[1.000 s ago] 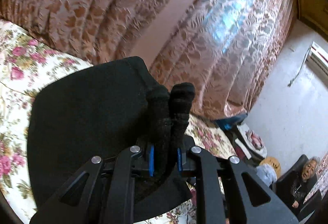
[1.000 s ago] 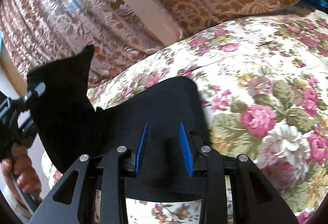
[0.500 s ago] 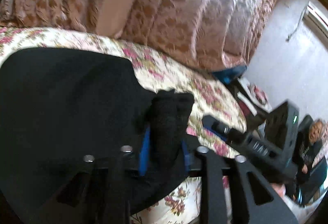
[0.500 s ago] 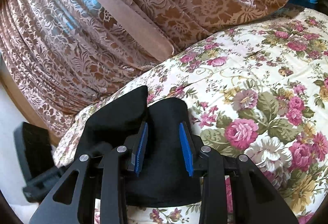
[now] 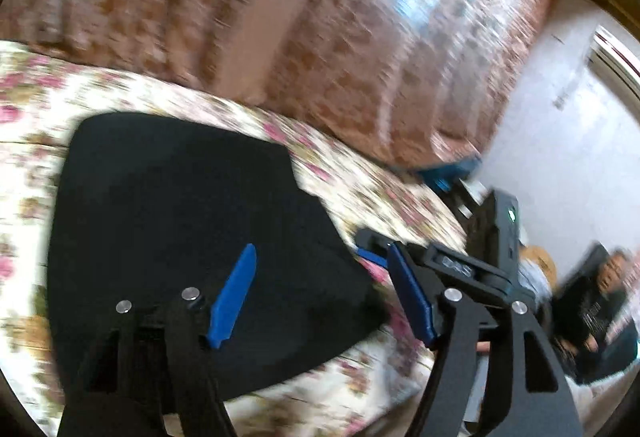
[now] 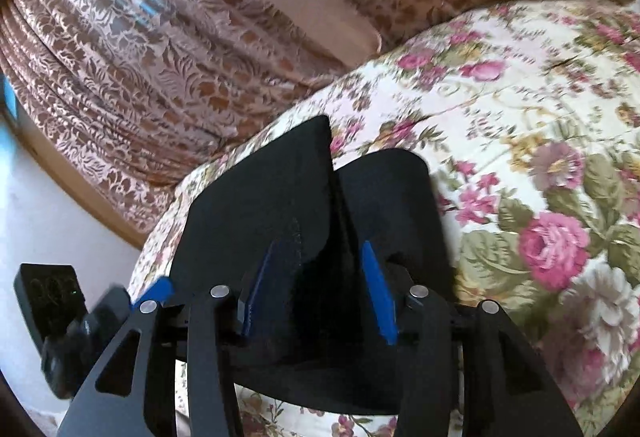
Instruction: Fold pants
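The black pants (image 5: 180, 221) lie folded on the floral bedspread (image 5: 360, 189). My left gripper (image 5: 322, 251) hovers over their right edge, open wide with nothing between its blue pads. In the left wrist view my right gripper (image 5: 460, 265) sits close on the right. From the right wrist view the pants (image 6: 260, 189) show as two stacked layers with a raised fold. My right gripper (image 6: 319, 245) is low over them, partly open, with slack black cloth lying between its fingers. My left gripper (image 6: 52, 317) shows at the bottom left there.
A brown patterned curtain (image 6: 160, 57) hangs along the far side of the bed. A person (image 5: 592, 301) sits in a dark chair by the white wall at right. Blue clutter (image 5: 448, 173) lies on the floor beyond the bed's end. Bare bedspread (image 6: 540, 157) stretches to the right.
My left gripper brought its pinched cloth down onto the pants and opened, letting it go. The right gripper's fingers spread a little wider. The lifted layer now lies flat.
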